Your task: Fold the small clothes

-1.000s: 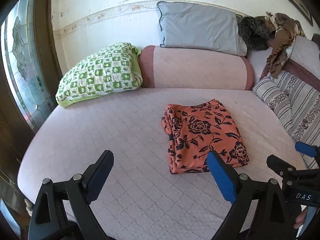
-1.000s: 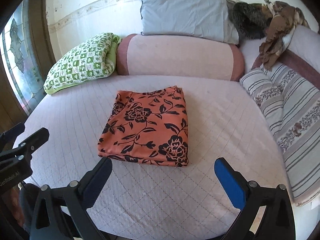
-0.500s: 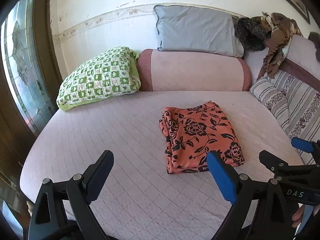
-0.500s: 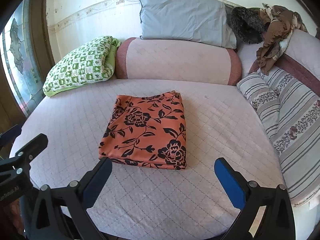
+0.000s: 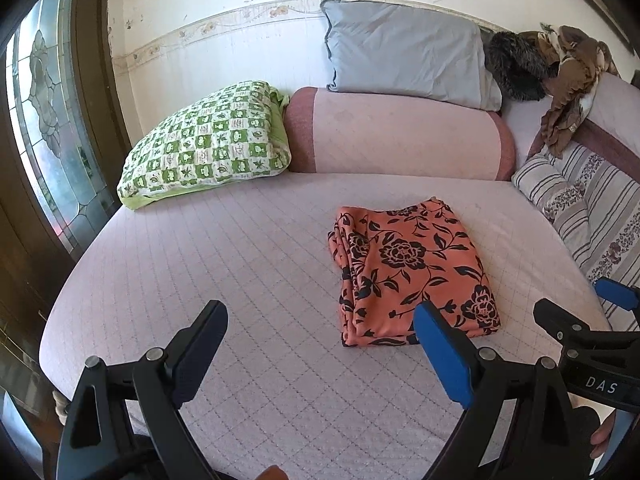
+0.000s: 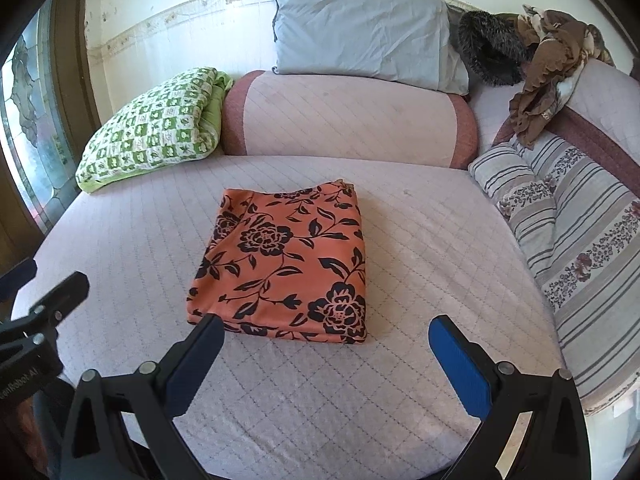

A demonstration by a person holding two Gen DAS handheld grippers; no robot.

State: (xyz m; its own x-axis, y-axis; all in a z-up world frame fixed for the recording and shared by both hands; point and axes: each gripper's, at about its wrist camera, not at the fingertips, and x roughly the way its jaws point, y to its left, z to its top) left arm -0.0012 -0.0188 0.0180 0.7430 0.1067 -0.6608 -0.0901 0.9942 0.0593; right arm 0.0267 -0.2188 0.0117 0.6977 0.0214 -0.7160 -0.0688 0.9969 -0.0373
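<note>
An orange garment with a black flower print (image 5: pixel 408 268) lies folded into a neat rectangle on the pale pink quilted bed (image 5: pixel 240 264). It also shows in the right wrist view (image 6: pixel 288 260), near the middle of the bed (image 6: pixel 420 248). My left gripper (image 5: pixel 320 320) is open and empty, held above the bed's near edge, to the left of the garment. My right gripper (image 6: pixel 326 332) is open and empty, just short of the garment's near edge. Neither gripper touches the cloth.
A green checked pillow (image 5: pixel 208 148) lies at the back left, a pink bolster (image 5: pixel 400 136) and a grey pillow (image 5: pixel 408 64) at the back. Striped cushions (image 6: pixel 568 232) line the right side under a heap of brown clothes (image 6: pixel 548 64). A stained-glass door (image 5: pixel 44 128) stands left.
Both grippers have drawn back from the folded garment toward the bed's near edge, so it looks smaller and farther. The garment has not moved. Both stay open.
</note>
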